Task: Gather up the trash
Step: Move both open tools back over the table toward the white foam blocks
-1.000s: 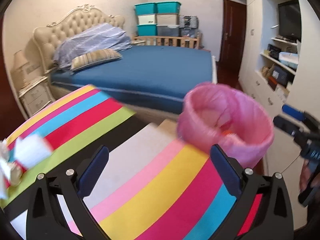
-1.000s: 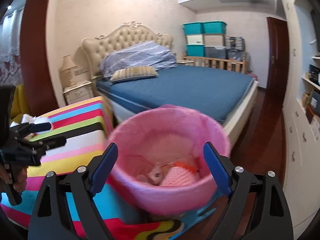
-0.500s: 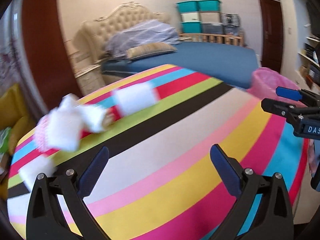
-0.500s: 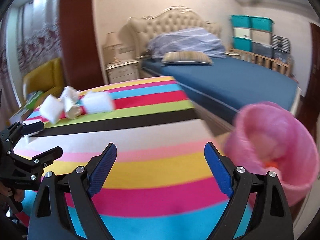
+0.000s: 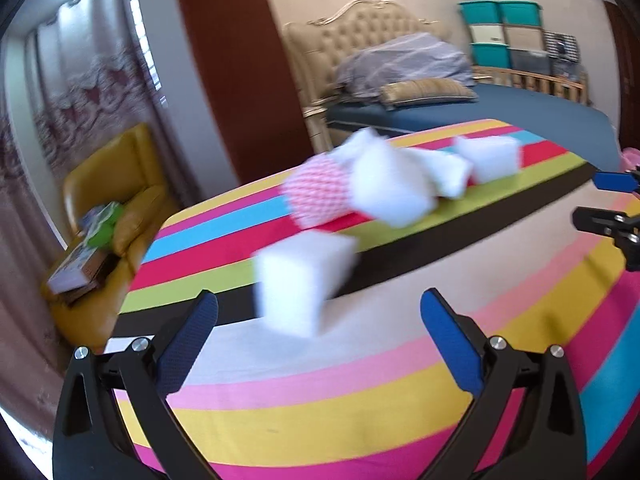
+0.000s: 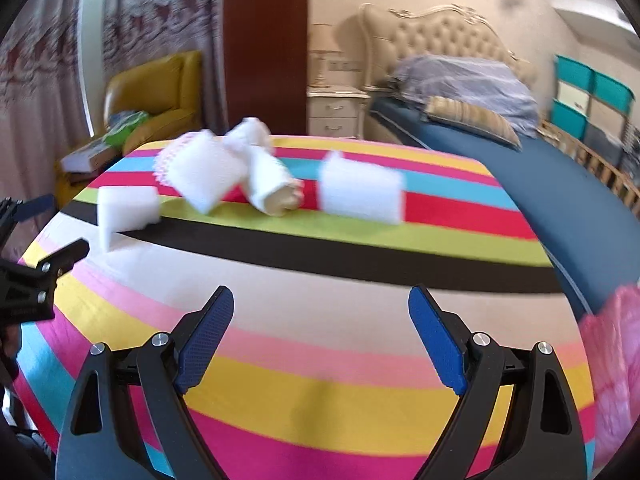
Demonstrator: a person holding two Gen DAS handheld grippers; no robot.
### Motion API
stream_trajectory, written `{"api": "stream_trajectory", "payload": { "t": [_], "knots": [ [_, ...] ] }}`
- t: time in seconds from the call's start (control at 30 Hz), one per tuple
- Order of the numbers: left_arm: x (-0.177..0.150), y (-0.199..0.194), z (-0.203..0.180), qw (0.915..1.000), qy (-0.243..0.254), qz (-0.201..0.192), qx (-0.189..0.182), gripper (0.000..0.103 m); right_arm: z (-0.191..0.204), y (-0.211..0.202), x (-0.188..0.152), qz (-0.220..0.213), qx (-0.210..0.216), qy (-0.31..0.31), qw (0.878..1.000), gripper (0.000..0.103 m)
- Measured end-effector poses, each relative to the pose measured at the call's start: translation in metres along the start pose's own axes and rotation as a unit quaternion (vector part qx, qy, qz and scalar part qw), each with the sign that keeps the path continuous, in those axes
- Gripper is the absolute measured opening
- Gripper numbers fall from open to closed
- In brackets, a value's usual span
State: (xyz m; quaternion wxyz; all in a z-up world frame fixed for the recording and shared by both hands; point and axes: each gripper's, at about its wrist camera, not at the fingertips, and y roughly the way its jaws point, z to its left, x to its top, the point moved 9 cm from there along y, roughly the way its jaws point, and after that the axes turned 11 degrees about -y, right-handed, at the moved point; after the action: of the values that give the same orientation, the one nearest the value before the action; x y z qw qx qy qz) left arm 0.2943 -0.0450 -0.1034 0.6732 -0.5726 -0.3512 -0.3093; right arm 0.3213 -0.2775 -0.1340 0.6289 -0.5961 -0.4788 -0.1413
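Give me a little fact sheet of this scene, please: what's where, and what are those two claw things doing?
surface: striped tablecloth
trash: white foam blocks, pink foam net, crumpled white wrapping
bin: pink-lined trash bin, at the table's right edge
left hand-held gripper: open, empty, nearest foam block just ahead
right hand-held gripper: open, empty
sharpness: trash blurred

Left gripper [image 5: 316, 320]: fingers spread wide, white foam block [image 5: 300, 284] sits just ahead in the gap, nothing flanking it. Past it, a clump blocks the line: pink net sleeve [image 5: 316, 196], second foam block [image 5: 390, 188], third foam block [image 5: 490, 158]. Right gripper [image 6: 320, 320]: bare striped desk [image 6: 320, 380] between and ahead of its fingers, clear run up to the clump. Pink bin [image 6: 616, 368] crowds the right finger's outer side.
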Motion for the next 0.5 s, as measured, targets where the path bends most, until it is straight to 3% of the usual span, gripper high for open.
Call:
{"api": "stream_trajectory", "payload": {
  "t": [0.2, 0.5],
  "knots": [
    [0.002, 0.042, 0.043, 0.9985, -0.021, 0.05, 0.003, 0.098, 0.038, 0.027, 0.03, 0.01, 0.025, -0.029, 0.999, 0.084],
    [0.011, 0.089, 0.023, 0.9962, 0.005, 0.084, -0.022, 0.098, 0.067, 0.062, 0.06, 0.021, 0.047, -0.035, 0.998, 0.084]
  ]
}}
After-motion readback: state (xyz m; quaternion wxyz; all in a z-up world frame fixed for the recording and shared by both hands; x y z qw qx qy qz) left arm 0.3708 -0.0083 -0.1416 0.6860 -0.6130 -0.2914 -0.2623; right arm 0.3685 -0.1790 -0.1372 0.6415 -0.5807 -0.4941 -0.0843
